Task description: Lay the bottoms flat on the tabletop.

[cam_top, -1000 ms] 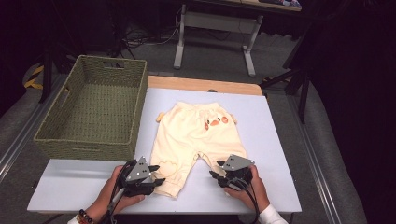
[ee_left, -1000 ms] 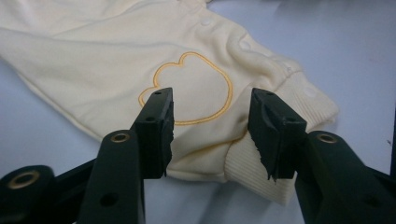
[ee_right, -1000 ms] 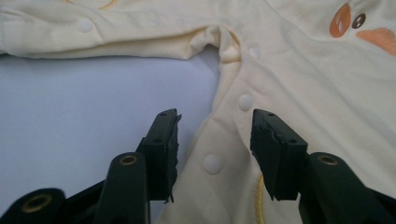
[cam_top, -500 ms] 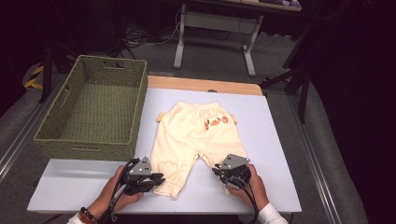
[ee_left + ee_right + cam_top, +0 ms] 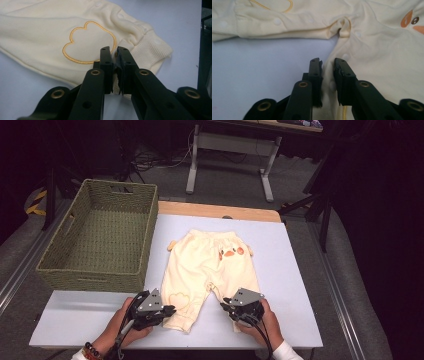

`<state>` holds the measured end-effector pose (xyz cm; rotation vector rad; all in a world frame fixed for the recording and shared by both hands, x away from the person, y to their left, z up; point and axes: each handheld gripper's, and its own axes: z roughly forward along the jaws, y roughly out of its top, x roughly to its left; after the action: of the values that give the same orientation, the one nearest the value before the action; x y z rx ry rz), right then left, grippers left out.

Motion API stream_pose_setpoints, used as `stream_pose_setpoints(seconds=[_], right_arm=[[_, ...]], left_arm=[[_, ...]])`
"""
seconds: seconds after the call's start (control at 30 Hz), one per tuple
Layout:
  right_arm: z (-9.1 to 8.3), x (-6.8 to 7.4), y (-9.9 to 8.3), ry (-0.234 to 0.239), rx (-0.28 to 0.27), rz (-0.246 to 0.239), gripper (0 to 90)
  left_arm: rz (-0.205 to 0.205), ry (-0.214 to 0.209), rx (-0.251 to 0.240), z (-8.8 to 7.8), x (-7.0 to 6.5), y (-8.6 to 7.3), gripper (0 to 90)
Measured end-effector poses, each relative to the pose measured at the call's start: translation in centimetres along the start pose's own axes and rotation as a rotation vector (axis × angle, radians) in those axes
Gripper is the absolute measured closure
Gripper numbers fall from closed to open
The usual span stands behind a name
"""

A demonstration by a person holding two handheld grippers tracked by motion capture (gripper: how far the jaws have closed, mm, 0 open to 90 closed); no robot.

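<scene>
Cream baby pants [image 5: 212, 265] with an orange duck motif [image 5: 230, 252] lie flat on the white table [image 5: 290, 250], legs toward me. My left gripper [image 5: 168, 310] is at the left leg's cuff end. In the left gripper view its jaws [image 5: 114, 50] have just been closing and pinch a fold of fabric beside the cloud outline [image 5: 87, 42]. My right gripper [image 5: 226, 306] sits at the right leg's inner edge below the crotch. Its jaws [image 5: 327, 61] closed and have just been opening a little, with the leg's edge [image 5: 374, 50] still squeezed between them.
A green woven basket [image 5: 95, 275] stands on the table's left side, close to my left hand. A bare wooden strip [image 5: 215, 211] runs along the far edge. Beyond it stand desk legs [image 5: 192, 165] on a dark floor.
Both pairs of jaws have closed onto the pants legs. The hands have stayed where they were, and the pants have not shifted.
</scene>
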<state>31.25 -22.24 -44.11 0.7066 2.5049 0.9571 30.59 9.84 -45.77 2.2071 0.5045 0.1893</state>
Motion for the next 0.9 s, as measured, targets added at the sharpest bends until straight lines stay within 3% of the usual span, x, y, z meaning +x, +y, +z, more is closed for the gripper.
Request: stream_pose_setpoints(seconds=[0.03,0.07,0.23,0.4,0.63,0.67,0.7,0.8,0.9], right_arm=[[-0.2,0.1,0.1,0.032,-0.027,0.002,76.3],[-0.4,0.2,0.2,0.034,-0.04,-0.004,74.6],[-1.5,0.0,0.5,-0.017,-0.11,-0.001,75.5],[-3.0,-1.1,0.2,-0.042,-0.154,0.007,87.8],[-4.3,-2.6,-0.9,-0.104,-0.199,0.041,85.3],[-4.6,-3.2,-1.3,-0.134,-0.212,0.059,83.6],[-4.7,-3.4,-1.5,-0.15,-0.212,0.059,81.4],[-5.0,-4.6,-2.5,-0.216,-0.182,0.071,78.3],[-4.9,-6.0,-4.2,-0.235,-0.151,0.165,70.7]], left_arm=[[0.005,0.007,-0.011,-0.2,0.0,0.1,83.2],[-0.003,0.007,-0.024,-0.4,0.0,0.1,82.9],[0.008,0.039,-0.089,-1.7,-0.3,0.6,87.0],[0.0,0.088,-0.132,-2.8,-0.1,0.4,85.8],[0.002,0.152,-0.14,-3.5,0.2,-0.2,80.5],[0.006,0.184,-0.146,-3.6,0.3,-0.5,80.3],[0.007,0.199,-0.144,-3.6,0.3,-0.7,79.0],[-0.028,0.188,-0.127,-3.4,0.4,-1.3,73.2],[-0.066,0.165,-0.106,-3.0,0.2,-1.8,62.0]])
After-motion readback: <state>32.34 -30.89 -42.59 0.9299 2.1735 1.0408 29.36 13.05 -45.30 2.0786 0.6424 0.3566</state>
